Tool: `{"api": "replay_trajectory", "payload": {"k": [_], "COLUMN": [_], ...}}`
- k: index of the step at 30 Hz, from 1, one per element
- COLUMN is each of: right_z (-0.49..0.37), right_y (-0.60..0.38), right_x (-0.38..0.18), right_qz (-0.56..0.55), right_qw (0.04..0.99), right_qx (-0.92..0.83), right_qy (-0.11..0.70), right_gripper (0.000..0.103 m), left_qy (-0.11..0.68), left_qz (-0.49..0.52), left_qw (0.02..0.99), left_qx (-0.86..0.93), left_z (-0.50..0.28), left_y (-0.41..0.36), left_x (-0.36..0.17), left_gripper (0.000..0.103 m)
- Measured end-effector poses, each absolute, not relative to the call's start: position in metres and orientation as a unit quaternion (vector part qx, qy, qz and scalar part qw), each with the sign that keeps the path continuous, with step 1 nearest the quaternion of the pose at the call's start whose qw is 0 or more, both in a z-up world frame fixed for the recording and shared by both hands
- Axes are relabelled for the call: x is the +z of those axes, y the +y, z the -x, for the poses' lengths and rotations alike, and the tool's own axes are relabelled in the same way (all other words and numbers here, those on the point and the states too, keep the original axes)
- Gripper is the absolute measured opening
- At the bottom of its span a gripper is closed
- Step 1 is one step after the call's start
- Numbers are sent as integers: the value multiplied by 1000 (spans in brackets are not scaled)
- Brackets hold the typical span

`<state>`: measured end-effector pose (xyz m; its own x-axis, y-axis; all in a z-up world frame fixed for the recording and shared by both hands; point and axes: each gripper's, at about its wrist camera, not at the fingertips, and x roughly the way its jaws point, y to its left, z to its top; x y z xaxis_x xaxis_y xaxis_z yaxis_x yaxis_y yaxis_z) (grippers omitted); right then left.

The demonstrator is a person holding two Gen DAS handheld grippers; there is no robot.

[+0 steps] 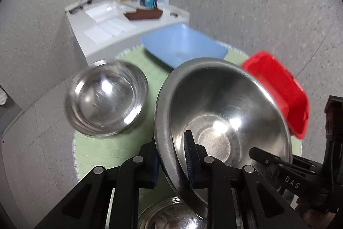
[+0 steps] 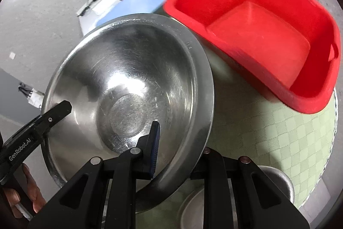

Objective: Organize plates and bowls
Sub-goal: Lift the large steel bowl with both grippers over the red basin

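A large steel bowl [image 1: 223,108] is held tilted above the green mat [image 2: 278,132], clamped at opposite rim edges by the left gripper [image 1: 171,156], apparently marked "GenRobot.AI", and the right gripper [image 2: 178,153], marked "DAS".

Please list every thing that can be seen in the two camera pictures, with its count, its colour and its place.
large steel bowl: 1, silver, lifted and tilted, rim gripped on both sides
stack of smaller steel bowls: 1 stack, silver, on the mat, left
red tub: 1, red, right side of the table
blue tray: 1, light blue, far side
green mat: 1, pale green checked, covers the round table
left gripper: 1, black, shut on the bowl's rim
right gripper: 1, black, shut on the rim opposite
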<state>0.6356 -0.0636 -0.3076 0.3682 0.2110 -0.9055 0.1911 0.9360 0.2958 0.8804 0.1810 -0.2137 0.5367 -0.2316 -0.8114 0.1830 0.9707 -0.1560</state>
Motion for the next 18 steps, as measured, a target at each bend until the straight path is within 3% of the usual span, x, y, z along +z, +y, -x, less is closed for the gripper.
{"api": "replay_trajectory", "payload": {"k": [9, 18], "right_z": [-643, -675], "right_y": [-97, -207], "right_x": [-247, -220], "right_qz": [-181, -140], "right_qw": [838, 856], "right_qx": [59, 28], "right_qy": [512, 496], "right_gripper": [20, 20], "left_qy": [403, 418], "left_qz": [37, 40], "left_qw": [907, 892], "left_qx": [-120, -165], "left_z": [-839, -878], "left_y": [142, 32], "left_x": [-159, -176], "left_gripper": [17, 15]}}
